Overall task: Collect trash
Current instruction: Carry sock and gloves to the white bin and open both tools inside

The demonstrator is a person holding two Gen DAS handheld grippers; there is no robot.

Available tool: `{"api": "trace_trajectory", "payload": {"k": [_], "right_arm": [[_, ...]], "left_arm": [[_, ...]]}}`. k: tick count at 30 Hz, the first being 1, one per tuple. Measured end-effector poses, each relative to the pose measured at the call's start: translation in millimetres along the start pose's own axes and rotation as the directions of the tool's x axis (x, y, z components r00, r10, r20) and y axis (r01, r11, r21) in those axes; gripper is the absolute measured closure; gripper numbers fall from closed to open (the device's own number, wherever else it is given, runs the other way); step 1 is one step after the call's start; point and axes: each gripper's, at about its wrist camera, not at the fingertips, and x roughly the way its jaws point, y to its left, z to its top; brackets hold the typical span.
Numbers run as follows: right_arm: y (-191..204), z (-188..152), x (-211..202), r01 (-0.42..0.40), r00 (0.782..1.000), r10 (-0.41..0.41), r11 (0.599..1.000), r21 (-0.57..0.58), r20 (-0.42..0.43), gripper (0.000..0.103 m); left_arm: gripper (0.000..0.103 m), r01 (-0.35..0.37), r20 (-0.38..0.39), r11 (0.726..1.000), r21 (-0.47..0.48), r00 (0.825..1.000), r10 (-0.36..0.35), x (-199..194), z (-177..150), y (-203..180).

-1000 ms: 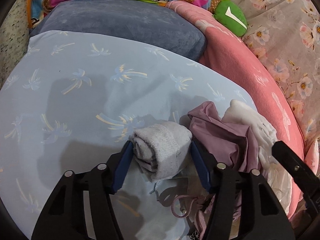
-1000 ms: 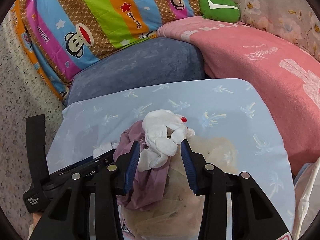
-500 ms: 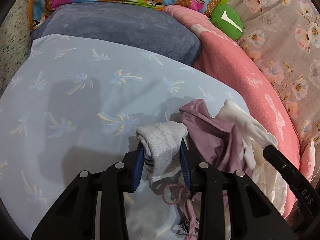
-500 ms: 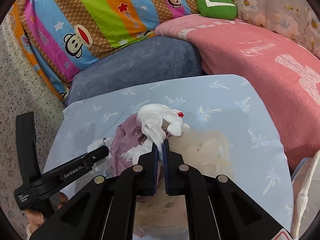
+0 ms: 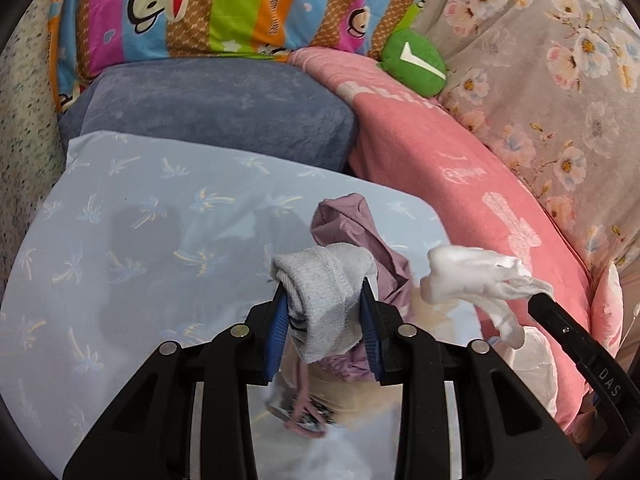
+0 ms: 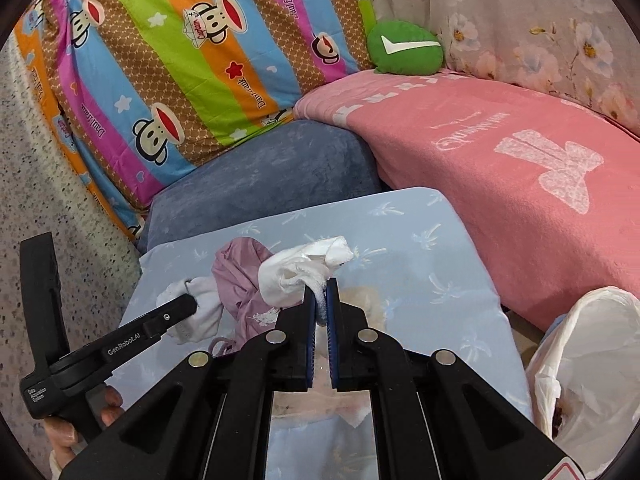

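My left gripper [image 5: 324, 300] is shut on a rolled grey sock [image 5: 324, 280], which hangs lifted above the light blue palm-print sheet [image 5: 120, 240]. In the right wrist view my right gripper [image 6: 320, 300] is shut on a crumpled white sock [image 6: 296, 268], also raised off the sheet. The white sock [image 5: 472, 276] shows at the right of the left wrist view, at the tip of the other gripper. A mauve garment [image 6: 240, 276] lies on the sheet between the two socks, its cord [image 5: 300, 412] trailing under the left jaws. The left gripper [image 6: 188, 308] with the grey sock [image 6: 200, 308] appears at the left of the right wrist view.
A white plastic bag [image 6: 584, 360] stands open at the sheet's right edge. A grey-blue cushion [image 6: 260, 172], a striped monkey-print pillow [image 6: 180, 60], a pink blanket [image 6: 500, 184] and a green plush [image 6: 404, 48] ring the far side. A hand [image 6: 64, 436] holds the left gripper's handle.
Both grippers closed on their socks and then rose off the sheet, carrying them. The mauve garment stayed on the sheet.
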Motion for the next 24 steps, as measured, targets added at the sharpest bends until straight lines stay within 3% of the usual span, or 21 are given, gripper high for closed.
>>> {"api": "trace_trajectory", "payload": {"k": [10,24], "right_arm": [[-54.3,-8.1,-66.8,0.045,0.996,-0.049,0.997,0.059,0.076,0.098],[-157.0,-40.1,-134.7,0.129,0.982,-0.153,0.971,0.199,0.109,0.098]], "left_arm": [[0.071,0.092,0.006,0.988,0.127,0.996,-0.093,-19.3,-21.0,-80.8],[0.071,0.191,-0.093,0.94,0.282,0.981,-0.172,-9.4,-70.7,-183.2]]}}
